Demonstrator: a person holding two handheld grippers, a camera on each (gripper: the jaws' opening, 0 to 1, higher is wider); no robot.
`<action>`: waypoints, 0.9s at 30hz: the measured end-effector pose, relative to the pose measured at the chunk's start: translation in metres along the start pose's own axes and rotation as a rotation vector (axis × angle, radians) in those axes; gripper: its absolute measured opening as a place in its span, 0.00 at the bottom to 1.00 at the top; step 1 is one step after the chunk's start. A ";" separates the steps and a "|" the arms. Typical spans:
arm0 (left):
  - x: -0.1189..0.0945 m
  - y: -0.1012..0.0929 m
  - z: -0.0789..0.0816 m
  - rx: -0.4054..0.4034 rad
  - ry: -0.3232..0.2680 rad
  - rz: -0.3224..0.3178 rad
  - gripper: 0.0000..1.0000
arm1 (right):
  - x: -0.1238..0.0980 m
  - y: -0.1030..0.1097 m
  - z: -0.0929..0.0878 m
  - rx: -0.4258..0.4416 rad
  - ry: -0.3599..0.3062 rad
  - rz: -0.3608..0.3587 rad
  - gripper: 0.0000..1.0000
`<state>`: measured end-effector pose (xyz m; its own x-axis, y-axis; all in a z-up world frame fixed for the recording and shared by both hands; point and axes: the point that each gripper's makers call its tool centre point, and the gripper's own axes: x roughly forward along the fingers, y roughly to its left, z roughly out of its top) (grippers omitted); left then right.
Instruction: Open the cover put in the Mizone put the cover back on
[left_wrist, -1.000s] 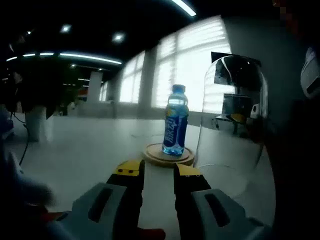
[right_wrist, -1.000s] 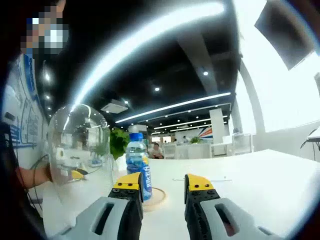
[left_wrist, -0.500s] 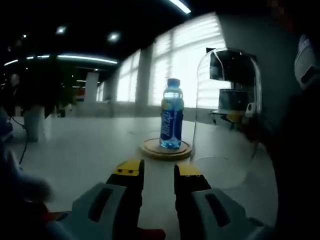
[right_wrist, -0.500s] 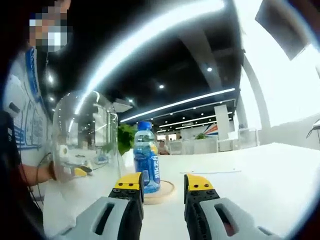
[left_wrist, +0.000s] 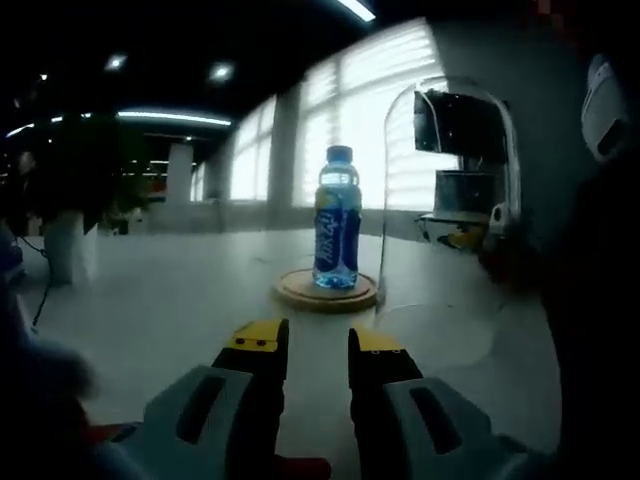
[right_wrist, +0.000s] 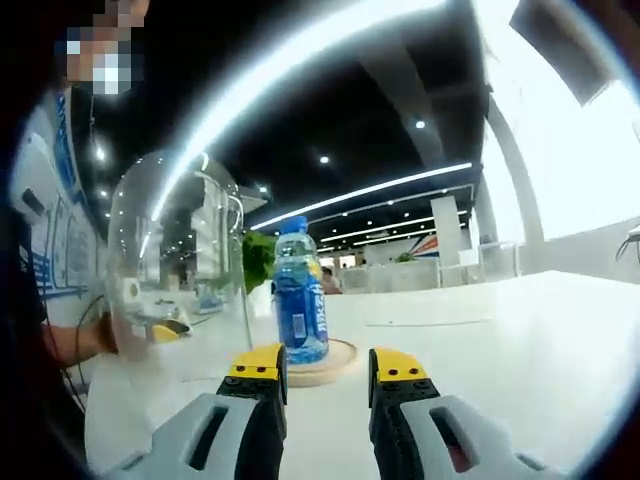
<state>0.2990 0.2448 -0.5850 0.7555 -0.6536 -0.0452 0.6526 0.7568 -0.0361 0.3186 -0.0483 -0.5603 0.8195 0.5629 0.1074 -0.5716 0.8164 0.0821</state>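
Note:
A blue Mizone bottle (left_wrist: 337, 222) stands upright on a round wooden base (left_wrist: 327, 291) on the white table. The clear glass dome cover (left_wrist: 452, 200) stands on the table just to the right of the base, off the bottle. My left gripper (left_wrist: 318, 340) is open and empty, short of the base. In the right gripper view the bottle (right_wrist: 300, 296) and base (right_wrist: 330, 362) lie just ahead, and the dome (right_wrist: 175, 260) is to their left. My right gripper (right_wrist: 327, 366) is open with nothing between its jaws, close to the base's edge.
The white table (right_wrist: 500, 330) stretches wide to the right of the base. A person's body (left_wrist: 600, 300) is close behind the dome, and a hand with a yellow-tipped tool (right_wrist: 160, 330) shows through the glass. Bright windows (left_wrist: 350, 130) are behind.
Both views have shifted with the hands; the right gripper has come closer to the bottle. Bottle, base and dome hold their places, and both sets of jaws stand as before.

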 end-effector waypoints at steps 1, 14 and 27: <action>0.000 -0.001 -0.001 0.016 0.005 0.002 0.18 | 0.000 0.000 0.000 -0.002 0.000 0.000 0.25; -0.001 0.006 -0.008 0.011 0.017 -0.015 0.18 | -0.002 0.000 0.003 0.027 -0.017 0.011 0.25; 0.003 0.005 -0.004 -0.005 -0.006 -0.003 0.18 | -0.001 0.002 0.001 0.013 -0.009 0.017 0.25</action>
<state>0.3042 0.2464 -0.5890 0.7538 -0.6560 -0.0390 0.6547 0.7548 -0.0409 0.3161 -0.0473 -0.5590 0.8093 0.5756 0.1177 -0.5860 0.8050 0.0929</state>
